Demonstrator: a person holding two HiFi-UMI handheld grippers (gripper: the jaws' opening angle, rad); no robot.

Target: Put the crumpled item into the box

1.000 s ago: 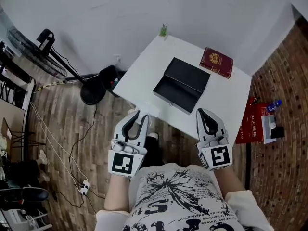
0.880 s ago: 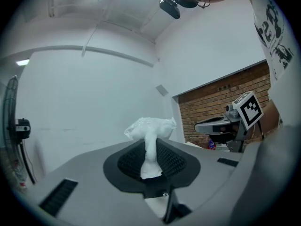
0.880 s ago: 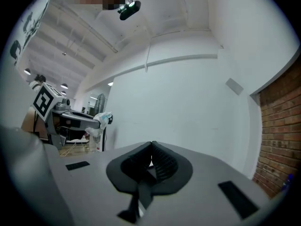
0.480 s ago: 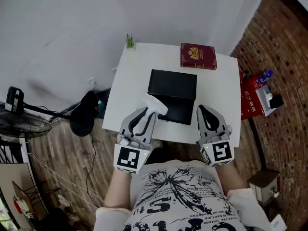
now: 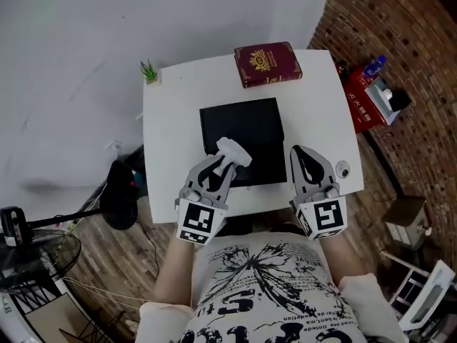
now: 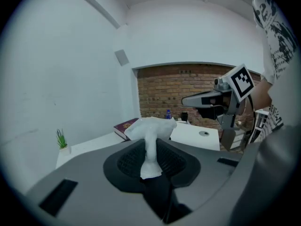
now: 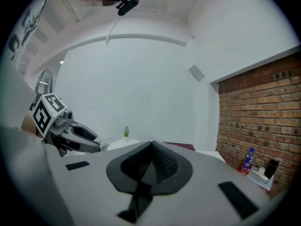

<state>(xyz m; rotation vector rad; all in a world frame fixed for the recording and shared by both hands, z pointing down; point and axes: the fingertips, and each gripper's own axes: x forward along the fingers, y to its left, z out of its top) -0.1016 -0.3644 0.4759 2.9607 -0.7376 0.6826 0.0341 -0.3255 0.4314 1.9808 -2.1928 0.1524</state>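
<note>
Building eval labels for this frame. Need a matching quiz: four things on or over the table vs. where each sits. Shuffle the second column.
Things:
1. tissue
2. box
3. book
4. plant

Places:
A. far left corner of the table
B. pinched in the left tongs
C. middle of the table
D. far edge of the table, behind the box

Pairs: 1-B, 2-C, 3-D, 4-A
</note>
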